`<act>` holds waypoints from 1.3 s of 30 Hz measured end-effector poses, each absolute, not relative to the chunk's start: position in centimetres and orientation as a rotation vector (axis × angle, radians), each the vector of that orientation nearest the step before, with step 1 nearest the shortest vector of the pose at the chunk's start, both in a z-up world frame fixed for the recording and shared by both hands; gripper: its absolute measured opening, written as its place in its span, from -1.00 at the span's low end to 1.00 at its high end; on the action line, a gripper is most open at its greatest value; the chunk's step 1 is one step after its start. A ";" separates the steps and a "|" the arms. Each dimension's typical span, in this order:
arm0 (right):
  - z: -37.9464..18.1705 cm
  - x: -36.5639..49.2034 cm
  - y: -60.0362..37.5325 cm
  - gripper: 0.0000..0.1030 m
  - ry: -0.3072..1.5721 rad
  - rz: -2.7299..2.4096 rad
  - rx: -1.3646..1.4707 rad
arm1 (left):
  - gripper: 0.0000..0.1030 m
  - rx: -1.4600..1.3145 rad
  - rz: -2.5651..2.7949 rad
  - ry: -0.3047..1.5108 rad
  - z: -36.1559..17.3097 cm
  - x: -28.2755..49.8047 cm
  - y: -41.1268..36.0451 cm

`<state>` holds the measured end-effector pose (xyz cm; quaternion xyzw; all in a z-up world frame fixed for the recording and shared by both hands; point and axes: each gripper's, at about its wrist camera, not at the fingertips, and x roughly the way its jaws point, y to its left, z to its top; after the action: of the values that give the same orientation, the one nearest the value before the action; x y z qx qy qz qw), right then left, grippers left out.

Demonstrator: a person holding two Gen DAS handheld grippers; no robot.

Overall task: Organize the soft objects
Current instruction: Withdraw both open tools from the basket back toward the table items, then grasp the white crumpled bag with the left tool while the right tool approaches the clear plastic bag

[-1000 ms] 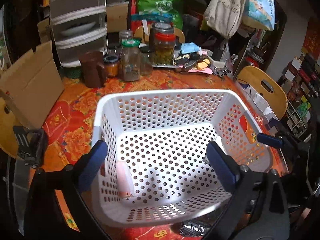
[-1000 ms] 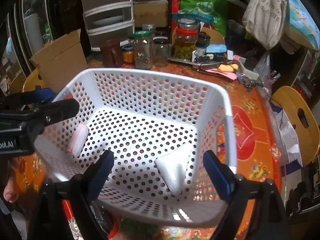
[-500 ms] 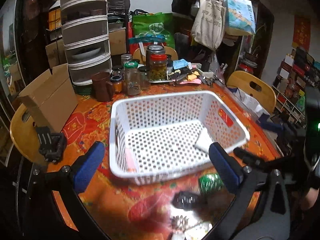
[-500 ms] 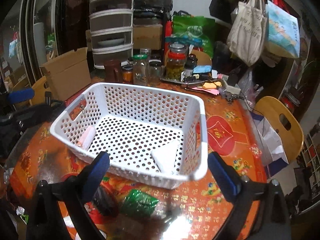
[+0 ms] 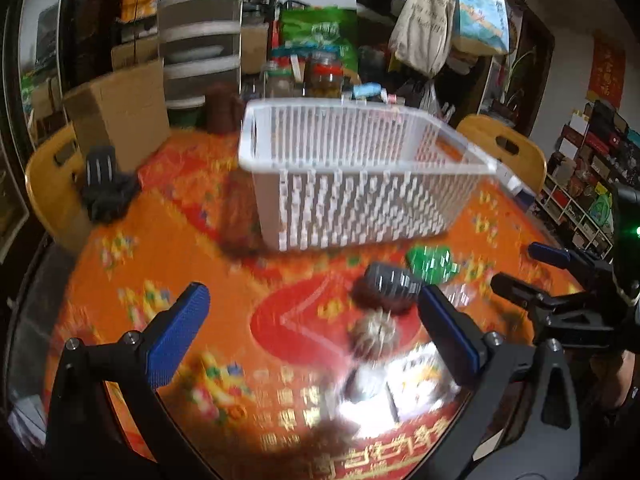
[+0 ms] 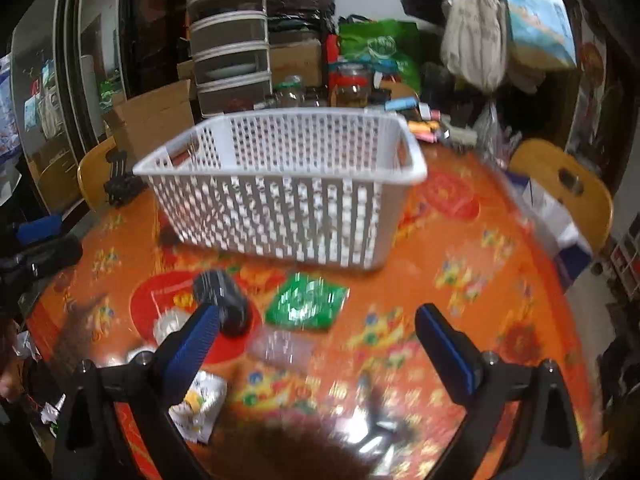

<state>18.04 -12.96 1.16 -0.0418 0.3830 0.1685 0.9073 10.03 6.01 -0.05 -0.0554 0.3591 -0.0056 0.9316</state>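
A white perforated basket (image 5: 360, 184) stands on the orange patterned table; it also shows in the right wrist view (image 6: 280, 200). In front of it lie a green packet (image 6: 306, 302), a dark rolled item (image 6: 220, 296), a fuzzy grey-white ball (image 5: 374, 334) and a white printed packet (image 6: 198, 404). The green packet (image 5: 432, 262) and dark roll (image 5: 390, 282) also show in the left wrist view. My left gripper (image 5: 312, 340) is open and empty above the table. My right gripper (image 6: 316, 340) is open and empty, near the green packet. Both views are blurred.
Jars (image 6: 352, 84), a drawer unit (image 6: 228, 40) and a cardboard box (image 5: 120, 120) stand behind the basket. Wooden chairs (image 6: 560, 184) sit at the table's sides. A black clip object (image 5: 106, 192) lies at the left edge.
Both grippers have pulled back and down from over the basket toward the table's near side. The loose items in front of the basket have come into view.
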 end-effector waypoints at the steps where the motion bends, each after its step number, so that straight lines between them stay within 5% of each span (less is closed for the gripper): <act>1: 0.4 17.9 -12.9 0.91 0.806 0.354 -0.079 | 1.00 -0.111 -0.021 0.755 -1.4 9.8 5.8; 11: -4.3 17.1 -11.8 0.82 0.872 0.362 -0.077 | 0.98 -0.096 -0.073 0.842 -8.2 9.3 3.3; 24: -5.8 18.4 -9.0 0.62 0.907 0.349 -0.149 | 0.53 -0.061 -0.070 0.842 -9.7 9.5 2.2; 34: -6.3 18.5 -9.1 0.14 0.915 0.334 -0.151 | -0.43 -0.043 -0.091 0.822 -9.3 9.4 1.5; 39: -6.2 18.2 -9.8 -0.21 0.895 0.316 -0.125 | -0.49 -0.063 -0.084 0.807 -9.1 9.1 2.2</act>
<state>18.25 -9.76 -6.17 -0.0602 0.4305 0.1522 0.8876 9.06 2.17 -9.05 -0.0308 0.3924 -0.0410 0.9184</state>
